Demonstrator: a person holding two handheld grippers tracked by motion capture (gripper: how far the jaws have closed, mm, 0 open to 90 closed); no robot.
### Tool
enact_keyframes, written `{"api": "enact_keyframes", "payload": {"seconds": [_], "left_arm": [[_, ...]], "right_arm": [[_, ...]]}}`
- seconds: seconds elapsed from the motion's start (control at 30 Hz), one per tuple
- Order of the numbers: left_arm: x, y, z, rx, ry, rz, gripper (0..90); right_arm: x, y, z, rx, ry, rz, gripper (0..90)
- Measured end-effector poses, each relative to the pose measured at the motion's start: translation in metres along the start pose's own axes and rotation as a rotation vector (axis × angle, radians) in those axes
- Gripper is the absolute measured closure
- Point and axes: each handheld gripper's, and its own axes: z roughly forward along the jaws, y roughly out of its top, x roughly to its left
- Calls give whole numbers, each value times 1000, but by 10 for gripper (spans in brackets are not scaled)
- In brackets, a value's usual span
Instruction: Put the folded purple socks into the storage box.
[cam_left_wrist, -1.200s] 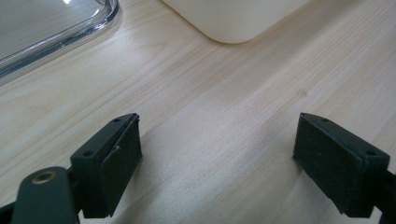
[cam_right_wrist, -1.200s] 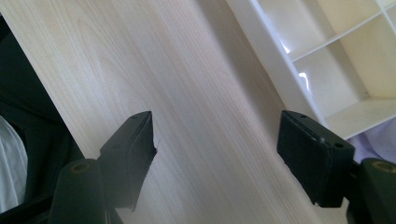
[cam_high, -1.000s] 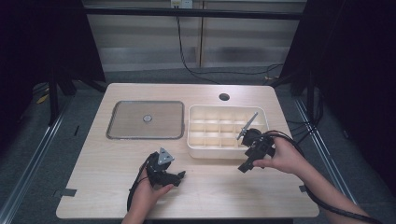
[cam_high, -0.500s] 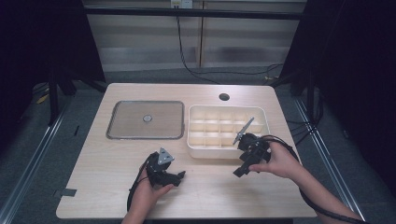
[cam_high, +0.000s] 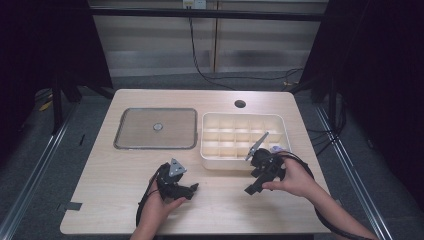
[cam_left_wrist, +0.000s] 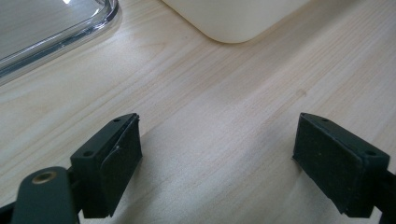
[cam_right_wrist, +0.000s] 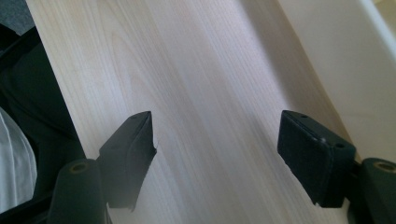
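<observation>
My left gripper (cam_high: 192, 189) rests low on the wooden table (cam_high: 115, 200) near the front, in a hand, its grey plate (cam_high: 175, 167) facing up. In the left gripper view its jaws (cam_left_wrist: 217, 168) stand wide open over bare wood. My right gripper (cam_high: 250, 190) is held just in front of the right end of the white compartment box (cam_high: 220, 162), pointing down and toward the person. In the right gripper view it (cam_right_wrist: 217, 158) is open with only wood between the pads, and the box wall (cam_right_wrist: 345, 60) lies at the right.
A clear shallow tray (cam_high: 145, 135) with a small round thing in its middle lies left of the box. A round hole (cam_high: 240, 104) sits in the table's back. The box corner (cam_left_wrist: 233, 18) and tray edge (cam_left_wrist: 46, 28) lie ahead of the left gripper.
My right gripper has come down and leftward from beside the box's right end to the table in front of it. The left gripper has stayed put.
</observation>
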Motion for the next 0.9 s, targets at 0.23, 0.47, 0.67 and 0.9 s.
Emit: {"api": "enact_keyframes", "payload": {"seconds": [0.23, 0.47, 0.67, 0.9], "left_arm": [[0, 0, 0, 0, 0, -1, 147], [0, 0, 0, -3, -2, -1, 147], [0, 0, 0, -2, -1, 0, 147], [0, 0, 0, -2, -1, 0, 147]], "right_arm": [[2, -3, 13, -37, 24, 7, 268], [3, -6, 23, -56, 34, -9, 268], [4, -9, 32, -69, 37, -14, 268], [3, -13, 41, -68, 45, -28, 261]]}}
